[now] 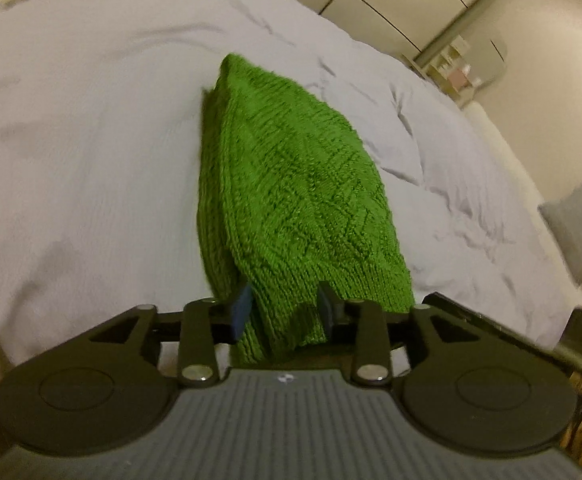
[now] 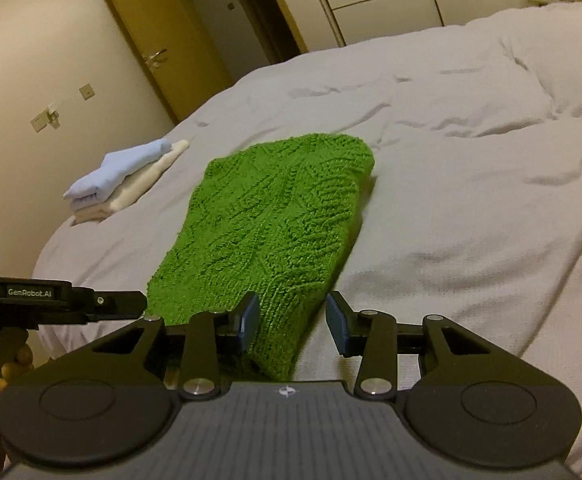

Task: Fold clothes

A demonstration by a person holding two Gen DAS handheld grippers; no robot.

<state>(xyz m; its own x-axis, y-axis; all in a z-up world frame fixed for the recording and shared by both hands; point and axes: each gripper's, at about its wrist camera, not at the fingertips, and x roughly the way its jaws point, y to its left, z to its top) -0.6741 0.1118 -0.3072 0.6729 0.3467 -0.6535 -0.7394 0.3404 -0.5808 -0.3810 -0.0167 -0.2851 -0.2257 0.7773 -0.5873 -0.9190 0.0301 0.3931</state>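
2 tools frame this moment, and we go from the left of the scene across to the right. At the far left of the bed (image 2: 471, 152), near its edge, we see a small stack of folded clothes (image 2: 125, 176), pale blue on cream, well apart from our work. Next comes the left tool (image 1: 283, 312), its blue pads (image 1: 241, 312) standing apart with the near hem of the green knit sweater (image 1: 291, 184) bunched between them; whether the pads press the wool or only flank it we cannot tell. The sweater lies already folded into a thick, narrow bundle on the pale cover, running away from us toward the middle of the bed. Furthest right, the right tool (image 2: 293, 320) stands apart too: its left pad (image 2: 247, 320) touches the knit's corner, while its right pad hangs clear over bare sheet, so we judge nothing is pinched there. We expect this chunky cable knit to handle as soft, limp and fairly weighty, sagging and stretching if lifted by 1 corner, yet grippy rather than slippery. We would take hold at the 2 near corners of the hem, through all layers, so the fold keeps together.
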